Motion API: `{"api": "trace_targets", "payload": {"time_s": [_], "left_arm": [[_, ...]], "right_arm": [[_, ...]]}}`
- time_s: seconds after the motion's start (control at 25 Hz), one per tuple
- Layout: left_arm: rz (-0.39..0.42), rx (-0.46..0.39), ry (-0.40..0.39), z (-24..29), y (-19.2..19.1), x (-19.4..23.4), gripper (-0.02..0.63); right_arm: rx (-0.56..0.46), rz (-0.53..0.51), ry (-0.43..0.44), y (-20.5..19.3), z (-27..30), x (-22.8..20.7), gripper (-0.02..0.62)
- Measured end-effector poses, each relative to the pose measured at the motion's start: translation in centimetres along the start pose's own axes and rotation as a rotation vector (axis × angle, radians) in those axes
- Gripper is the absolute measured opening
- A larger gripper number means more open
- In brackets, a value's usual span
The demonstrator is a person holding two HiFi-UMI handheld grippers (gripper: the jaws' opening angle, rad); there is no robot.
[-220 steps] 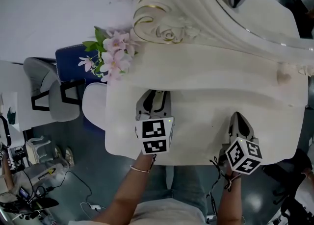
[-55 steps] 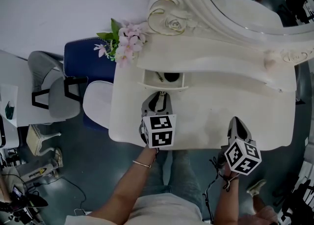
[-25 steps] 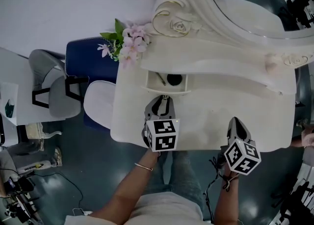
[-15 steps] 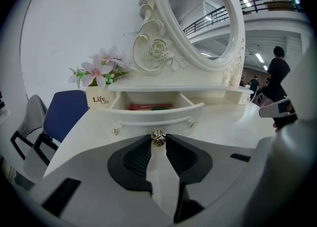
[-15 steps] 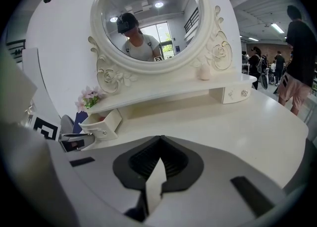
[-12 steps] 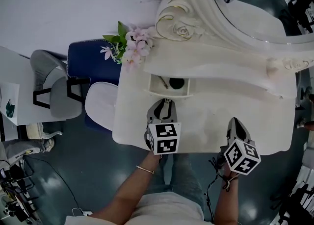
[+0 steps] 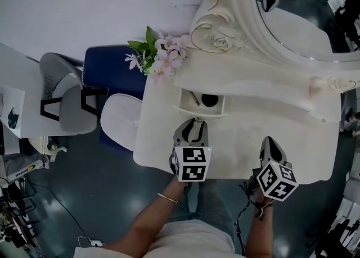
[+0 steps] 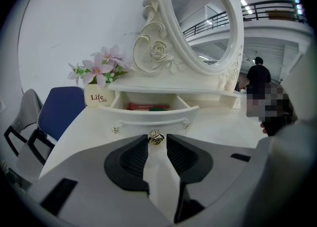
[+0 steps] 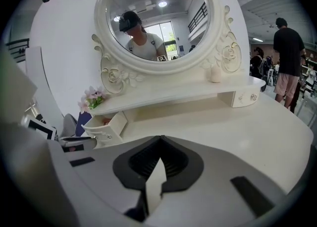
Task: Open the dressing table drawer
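With the small cream drawer (image 7: 202,100) standing pulled out over the white carved bench (image 7: 315,144) (task apparently done), the jaws of the left gripper (image 7: 194,121) had just been opening around its gilt rose-shaped knob (image 8: 155,137), the right gripper (image 7: 270,140) clenched empty; backing away seemingly remained.

Blue chair (image 7: 108,72), dark glossy floor (image 7: 79,195)

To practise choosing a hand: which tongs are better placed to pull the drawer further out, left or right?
Left. The left tongs, whose jaws have just been opening, have the drawer knob between their tips. The right tongs are shut, over tabletop away from the drawer.
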State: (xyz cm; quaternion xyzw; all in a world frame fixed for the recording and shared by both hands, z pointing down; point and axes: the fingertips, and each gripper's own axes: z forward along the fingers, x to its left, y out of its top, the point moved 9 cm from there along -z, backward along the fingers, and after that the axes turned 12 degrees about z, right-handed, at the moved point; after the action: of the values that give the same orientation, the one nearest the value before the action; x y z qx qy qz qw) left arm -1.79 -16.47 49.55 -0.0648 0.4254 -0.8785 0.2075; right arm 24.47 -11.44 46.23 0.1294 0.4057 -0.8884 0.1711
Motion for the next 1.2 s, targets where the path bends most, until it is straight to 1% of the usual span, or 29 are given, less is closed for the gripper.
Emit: {"api": "trace_targets", "payload": {"time_s": [0.12, 0.28, 0.64, 0.88, 1.12, 1.2], "left_arm": [[0.007, -0.006, -0.003, -0.8, 0.0, 0.0, 0.115], [0.007, -0.027, 0.013, -2.1, 0.5, 0.8, 0.115], [0.011, -0.086, 0.082, -5.4, 3.8, 4.4, 0.115], [0.007, -0.148, 0.149, -8.2, 6.4, 7.2, 0.114], [-0.030, -0.247, 0.218, -11.1, 9.9, 11.2, 0.114], [-0.036, -0.283, 0.246, -12.4, 11.0, 12.3, 0.089]], "right_arm": [[0.000, -0.011, 0.021, 0.3, 0.4, 1.0, 0.007], [-0.010, -0.029, 0.051, 0.9, 0.7, 2.5, 0.006], [-0.056, -0.069, 0.111, 3.3, 0.6, 5.7, 0.006], [-0.137, -0.112, 0.183, 6.7, 0.0, 9.1, 0.006], [-0.257, -0.145, 0.256, 11.2, -1.2, 12.5, 0.006], [-0.303, -0.157, 0.277, 12.7, -2.3, 13.3, 0.006]]}}
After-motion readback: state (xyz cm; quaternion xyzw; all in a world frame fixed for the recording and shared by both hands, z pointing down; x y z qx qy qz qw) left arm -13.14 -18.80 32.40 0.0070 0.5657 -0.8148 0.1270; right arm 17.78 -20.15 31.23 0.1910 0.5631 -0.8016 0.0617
